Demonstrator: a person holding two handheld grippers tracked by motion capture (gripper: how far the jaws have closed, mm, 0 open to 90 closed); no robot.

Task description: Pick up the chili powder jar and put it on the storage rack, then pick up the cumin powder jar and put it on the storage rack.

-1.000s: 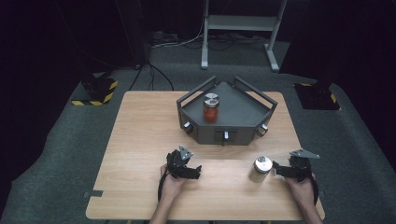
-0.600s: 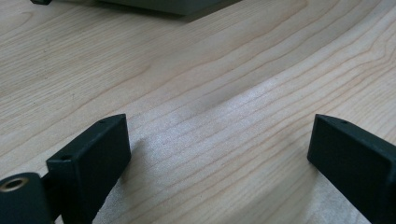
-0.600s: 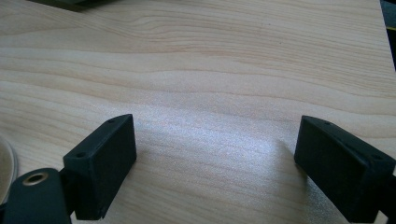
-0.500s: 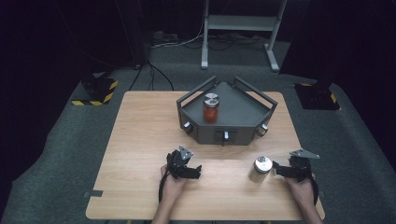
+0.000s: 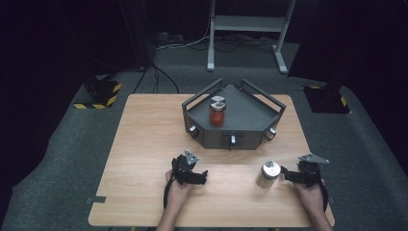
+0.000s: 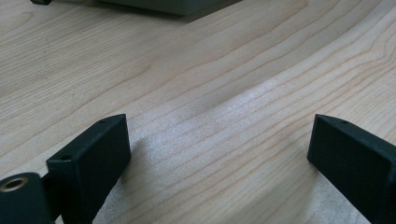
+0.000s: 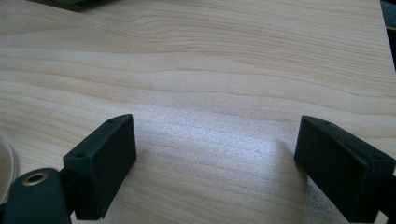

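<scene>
A jar with red contents and a silver lid (image 5: pixel 217 113) stands inside a grey angular tray (image 5: pixel 250 120) at the table's far middle. A second, pale jar with a silver lid (image 5: pixel 268 174) stands on the wood near the front right. My right gripper (image 5: pixel 285 174) lies just right of that jar, jaws pointing toward it and apart from it. Its jaws are open over bare wood (image 7: pixel 217 126), and a pale sliver of the jar (image 7: pixel 5 163) sits at the left edge. My left gripper (image 5: pixel 201 177) rests on the table front of the tray, open with nothing between its jaws (image 6: pixel 219 126).
The wooden table (image 5: pixel 149 134) has bare room left of the tray and along the front. The tray's dark front wall (image 6: pixel 159 4) lies ahead of the left gripper. A metal stand (image 5: pixel 245 24) and yellow-black striped blocks (image 5: pixel 98 94) sit on the floor beyond.
</scene>
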